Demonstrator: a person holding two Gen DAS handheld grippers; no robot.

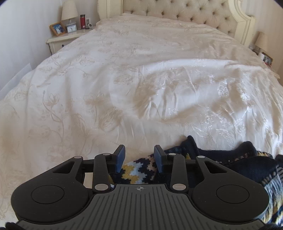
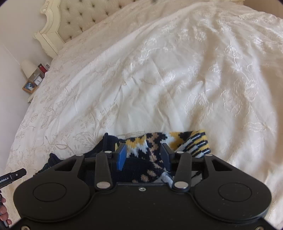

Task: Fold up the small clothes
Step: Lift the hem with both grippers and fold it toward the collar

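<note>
A wide bed under a cream satin bedspread with a woven floral pattern (image 1: 141, 74) is stretching away ahead of the tongs, daylight glinting off its creases on the right. Beyond it, a cream button-tufted headboard in a carved ivory frame (image 1: 185, 12) is standing against pale walls. Ahead to the left, an ivory bedside table (image 1: 61, 40) is carrying a cream-shaded lamp (image 1: 69, 10), a wooden photo frame (image 1: 57, 28), a small white clock (image 1: 71, 28) and a red flask (image 1: 82, 21).

**Black tongs, blue pads**

Left tongs (image 1: 139, 158): black linkage arms, silver pivot rivets, ribbed grey plate bearing a crosshair mark. Right tongs (image 2: 144, 156): matching black body, two round recessed discs, blue finger pads (image 2: 122, 155), one central screw.
</note>
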